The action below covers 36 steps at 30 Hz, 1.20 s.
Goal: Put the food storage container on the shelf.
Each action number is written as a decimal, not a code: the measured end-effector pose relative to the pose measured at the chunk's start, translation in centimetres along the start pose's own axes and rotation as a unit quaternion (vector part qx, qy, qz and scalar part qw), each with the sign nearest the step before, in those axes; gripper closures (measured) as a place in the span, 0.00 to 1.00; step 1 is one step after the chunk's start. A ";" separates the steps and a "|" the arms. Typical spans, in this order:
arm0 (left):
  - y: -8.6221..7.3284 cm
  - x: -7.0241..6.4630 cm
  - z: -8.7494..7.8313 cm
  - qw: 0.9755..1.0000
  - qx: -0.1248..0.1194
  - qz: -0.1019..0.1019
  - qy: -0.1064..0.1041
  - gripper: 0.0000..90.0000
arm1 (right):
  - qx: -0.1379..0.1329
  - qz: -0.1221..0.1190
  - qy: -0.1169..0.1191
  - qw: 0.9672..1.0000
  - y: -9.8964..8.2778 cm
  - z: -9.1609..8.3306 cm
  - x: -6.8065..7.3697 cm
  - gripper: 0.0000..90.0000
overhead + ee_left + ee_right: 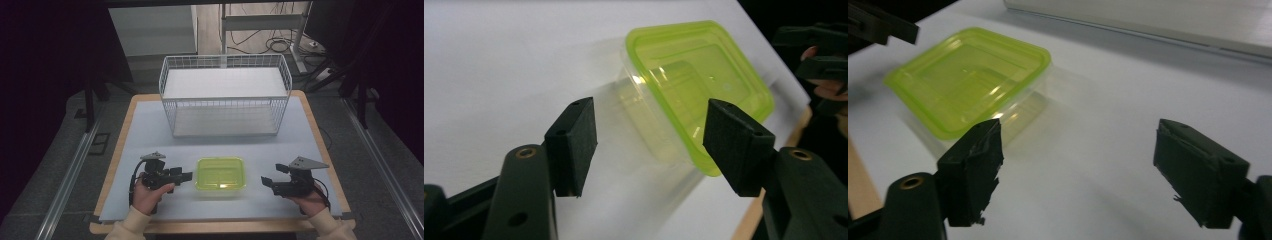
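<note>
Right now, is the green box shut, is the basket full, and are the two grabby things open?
Clear plastic box with green lid: lid on, upright on the table, nothing gripping it.
White wire basket: upright, nothing inside.
Left hand-held gripper: jaws open, beside the box, not pressing it.
Right hand-held gripper: jaws open, nothing held.

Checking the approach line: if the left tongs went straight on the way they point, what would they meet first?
Most likely the clear plastic container with the lime-green lid, lying just ahead of the open left tongs on the table; depth is uncertain.
</note>
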<state>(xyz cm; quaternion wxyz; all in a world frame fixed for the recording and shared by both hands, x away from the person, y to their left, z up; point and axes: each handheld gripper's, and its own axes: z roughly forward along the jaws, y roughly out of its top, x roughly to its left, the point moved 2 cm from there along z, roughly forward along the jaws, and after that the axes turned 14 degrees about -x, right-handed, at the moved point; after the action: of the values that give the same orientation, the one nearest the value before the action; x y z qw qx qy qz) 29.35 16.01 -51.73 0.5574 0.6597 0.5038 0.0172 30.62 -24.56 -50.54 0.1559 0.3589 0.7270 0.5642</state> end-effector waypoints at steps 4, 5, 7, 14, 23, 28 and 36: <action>0.0 0.0 0.2 1.000 0.005 -0.009 -0.011 0.42 | 0.011 0.039 0.020 0.999 0.2 0.2 0.2 0.27; 0.0 0.0 0.2 1.000 0.008 -0.015 -0.017 0.42 | 0.014 0.066 0.030 0.997 0.3 0.4 0.3 0.28; 0.0 0.0 0.2 1.000 0.007 -0.018 -0.018 0.41 | 0.013 0.072 0.033 0.997 0.4 0.5 0.3 0.28; 0.0 0.3 0.5 0.998 0.000 -0.051 -0.034 0.42 | 0.018 0.108 0.055 0.992 0.9 1.8 0.8 0.31; 0.0 0.8 1.6 0.995 0.000 -0.088 -0.045 0.44 | 0.036 0.151 0.065 0.986 1.0 4.4 0.9 0.39; 0.0 1.0 2.2 0.994 0.002 -0.096 -0.047 0.45 | 0.048 0.171 0.055 0.983 0.7 5.3 0.7 0.43; -0.3 1.5 3.2 0.993 0.015 -0.103 -0.049 0.51 | 0.062 0.195 0.061 0.977 0.3 6.5 0.7 0.50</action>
<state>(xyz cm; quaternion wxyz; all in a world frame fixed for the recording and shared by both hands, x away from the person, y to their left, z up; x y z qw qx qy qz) 31.78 14.64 -53.96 0.5702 0.6130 0.5410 -0.0801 34.37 -19.43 -52.16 -0.0250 0.4677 0.6848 0.5582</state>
